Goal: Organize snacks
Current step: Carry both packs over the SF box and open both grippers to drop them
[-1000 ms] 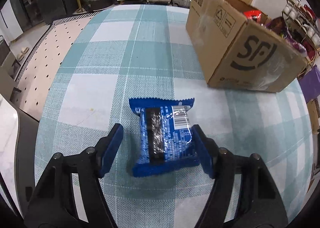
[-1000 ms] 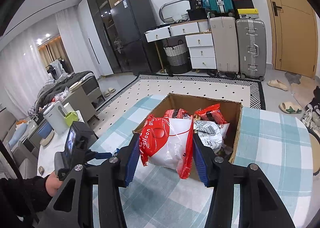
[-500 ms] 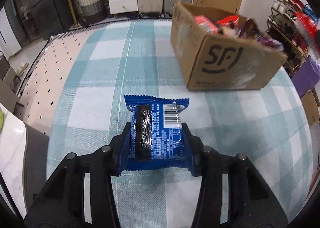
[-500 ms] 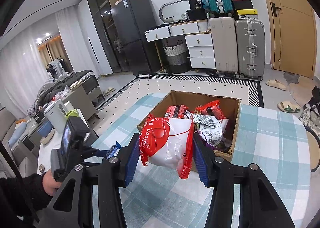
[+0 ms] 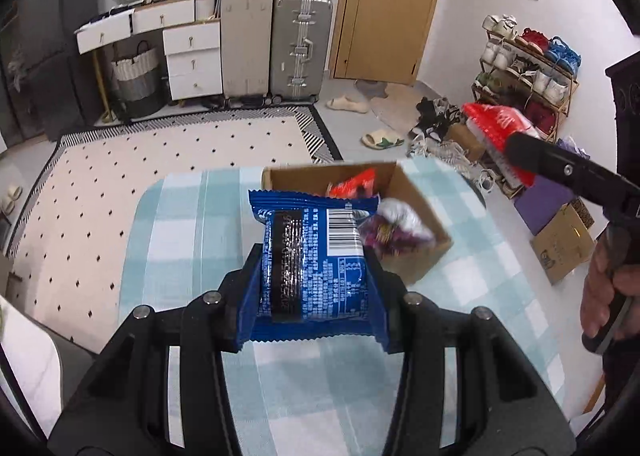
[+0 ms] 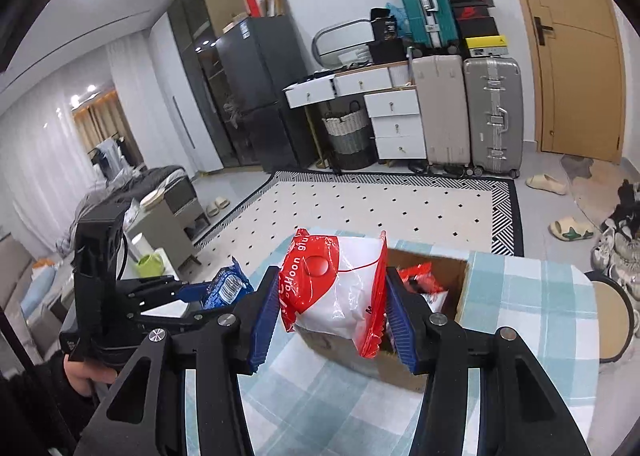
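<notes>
While left tool (image 5: pixel 312 288) clamps blue packet (image 5: pixel 312 256), right tool (image 6: pixel 332 312) clamps red-white bag (image 6: pixel 336 288).

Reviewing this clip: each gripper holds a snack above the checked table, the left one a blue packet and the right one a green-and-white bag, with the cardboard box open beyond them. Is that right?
Not quite: the bag in the right gripper is red and white, not green and white, as the right wrist view shows. The rest stands: the left gripper holds the blue packet above the checked table, and the cardboard box is open.
</notes>
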`<state>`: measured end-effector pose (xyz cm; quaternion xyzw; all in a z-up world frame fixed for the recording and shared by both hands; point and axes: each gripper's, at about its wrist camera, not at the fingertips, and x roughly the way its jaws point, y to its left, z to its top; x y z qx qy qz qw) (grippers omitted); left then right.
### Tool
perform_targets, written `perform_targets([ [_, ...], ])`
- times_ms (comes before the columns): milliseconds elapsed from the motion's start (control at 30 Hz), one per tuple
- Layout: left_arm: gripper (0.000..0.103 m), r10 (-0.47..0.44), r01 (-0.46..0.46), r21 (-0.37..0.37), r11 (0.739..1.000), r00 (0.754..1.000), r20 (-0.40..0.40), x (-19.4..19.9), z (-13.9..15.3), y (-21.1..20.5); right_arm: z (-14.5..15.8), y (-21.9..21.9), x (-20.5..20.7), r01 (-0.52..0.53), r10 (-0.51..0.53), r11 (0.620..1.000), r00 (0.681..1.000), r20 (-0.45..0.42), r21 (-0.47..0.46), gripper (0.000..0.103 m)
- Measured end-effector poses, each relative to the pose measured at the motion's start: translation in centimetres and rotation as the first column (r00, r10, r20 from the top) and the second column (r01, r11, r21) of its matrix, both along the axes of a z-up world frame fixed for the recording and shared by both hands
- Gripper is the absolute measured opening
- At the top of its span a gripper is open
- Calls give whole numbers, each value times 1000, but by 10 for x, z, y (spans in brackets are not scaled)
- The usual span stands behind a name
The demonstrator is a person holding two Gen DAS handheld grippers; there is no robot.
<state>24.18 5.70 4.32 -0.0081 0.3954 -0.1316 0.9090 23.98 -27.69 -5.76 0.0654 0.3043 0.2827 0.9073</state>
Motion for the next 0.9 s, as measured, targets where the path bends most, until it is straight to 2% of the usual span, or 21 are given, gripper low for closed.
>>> perform_targets([
  [167,43,-36,35,-29,999,999,-12,38,31,-25,16,-3,36,32,-32,999,999,-25,-31,51],
  [300,43,-57,57,-7,998,997,-48,69,35,-49,13,1,66,36,-39,997,998,-53,-67,51],
  [400,43,-71,70,-18,997,992,-106,97,17,-64,1,5,86,32,-40,995,996,-81,-96,51],
  [567,43,-83,79,-31,996,980,-179,122,-22,-74,-37,10,115,17,-37,992,988,-153,-129,51],
  [700,43,-69,67,-17,998,976,-207,136,-47,-74,-73,12,129,9,-43,985,980,-195,-171,51],
  [800,43,-67,60,-37,998,973,-223,143,-69,-68,-96,11,136,8,-50,982,975,-219,-189,51],
  [900,43,-68,60,-43,997,971,-228,149,-84,-65,-108,9,139,-7,-33,986,971,-236,-168,54],
])
